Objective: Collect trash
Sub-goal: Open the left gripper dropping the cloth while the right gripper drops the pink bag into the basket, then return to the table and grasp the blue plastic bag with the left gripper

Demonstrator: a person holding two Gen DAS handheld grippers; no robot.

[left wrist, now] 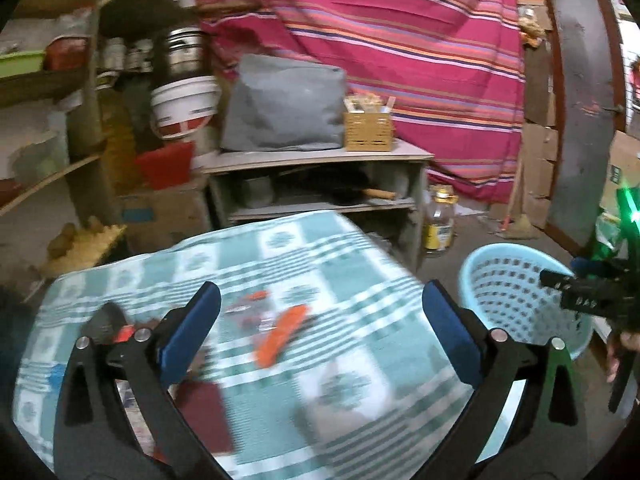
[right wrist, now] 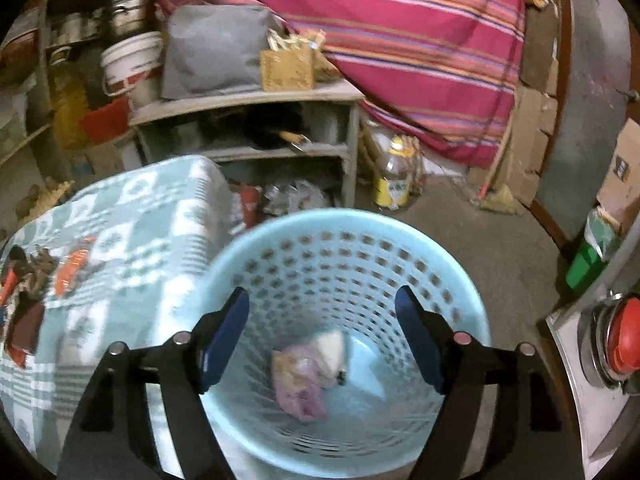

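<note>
My left gripper (left wrist: 320,332) stands wide open above the table's green-and-white checked cloth (left wrist: 360,280), with nothing between its blue pads. Just ahead of it lie an orange wrapper (left wrist: 282,334), some small dark wrappers (left wrist: 250,308) and a dark red packet (left wrist: 204,416). To the right of the table sits a light blue perforated basket (left wrist: 516,300). My right gripper (right wrist: 322,340) hangs open over the basket (right wrist: 400,232), holding nothing. Crumpled pink and white trash (right wrist: 304,376) lies at the basket's bottom. The orange wrapper (right wrist: 72,268) shows at the far left of the right wrist view.
Behind the table a low shelf unit (left wrist: 320,160) carries a grey bag (left wrist: 284,104) and a wicker box (left wrist: 368,128). A yellow-labelled jar (left wrist: 440,220) stands on the floor. A striped pink cloth (left wrist: 400,40) hangs behind. A red-capped metal object (right wrist: 624,340) is close on the right.
</note>
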